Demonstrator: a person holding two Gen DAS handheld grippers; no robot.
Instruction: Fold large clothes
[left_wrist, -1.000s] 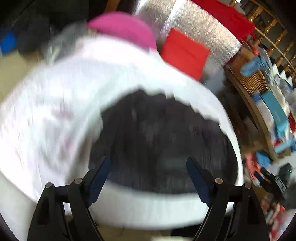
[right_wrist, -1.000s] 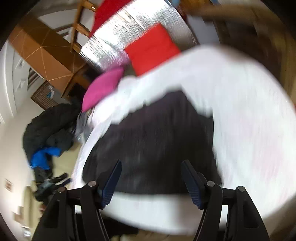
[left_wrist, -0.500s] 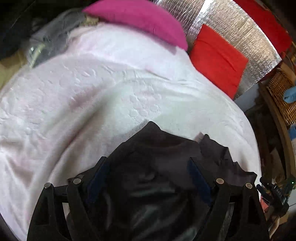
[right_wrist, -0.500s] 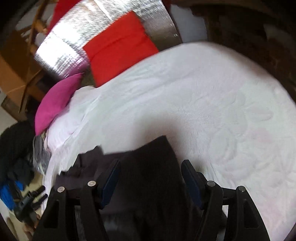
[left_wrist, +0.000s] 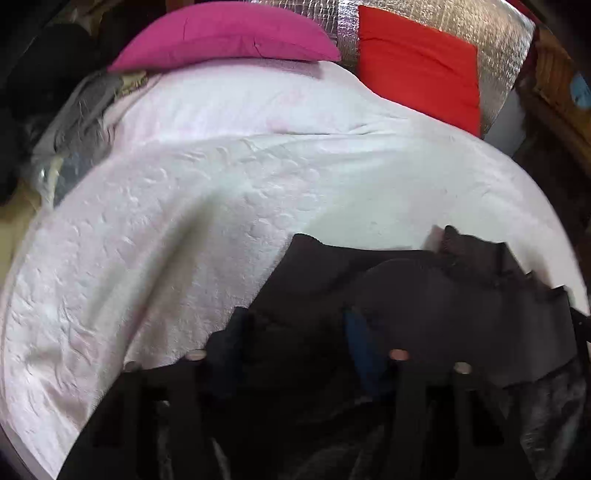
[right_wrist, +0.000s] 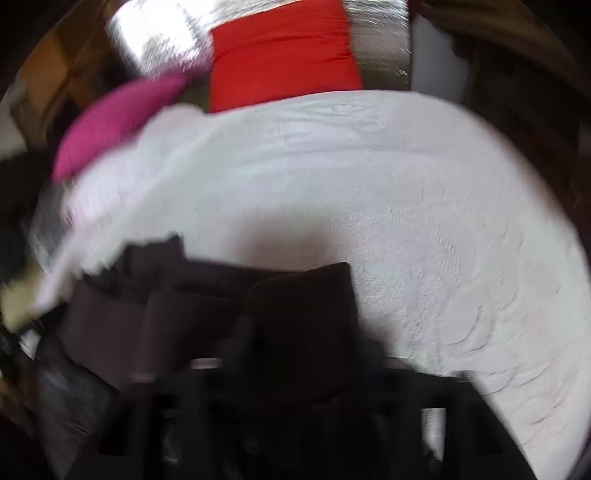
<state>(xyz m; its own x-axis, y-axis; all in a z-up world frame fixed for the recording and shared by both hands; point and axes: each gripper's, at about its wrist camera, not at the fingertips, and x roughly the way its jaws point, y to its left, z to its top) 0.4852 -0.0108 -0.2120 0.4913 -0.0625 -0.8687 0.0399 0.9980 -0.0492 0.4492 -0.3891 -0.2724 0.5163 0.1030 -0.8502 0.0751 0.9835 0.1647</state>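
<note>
Closing hand-held grippers (left_wrist: 291, 332) over dark garment (left_wrist: 424, 295)

A: What does the left gripper (left_wrist: 295, 332) look like from its own camera?

B: Black linkage arms, each with small round, pale pivot pins. The fingers (left_wrist: 360, 347) carry dark blue pads.

A: And the right gripper (right_wrist: 295, 354)?

B: The same black frame, but blurred. A pale pin head shows on the left linkage, and a light rectangular slot on the right. Its pad colour I cannot tell.
</note>
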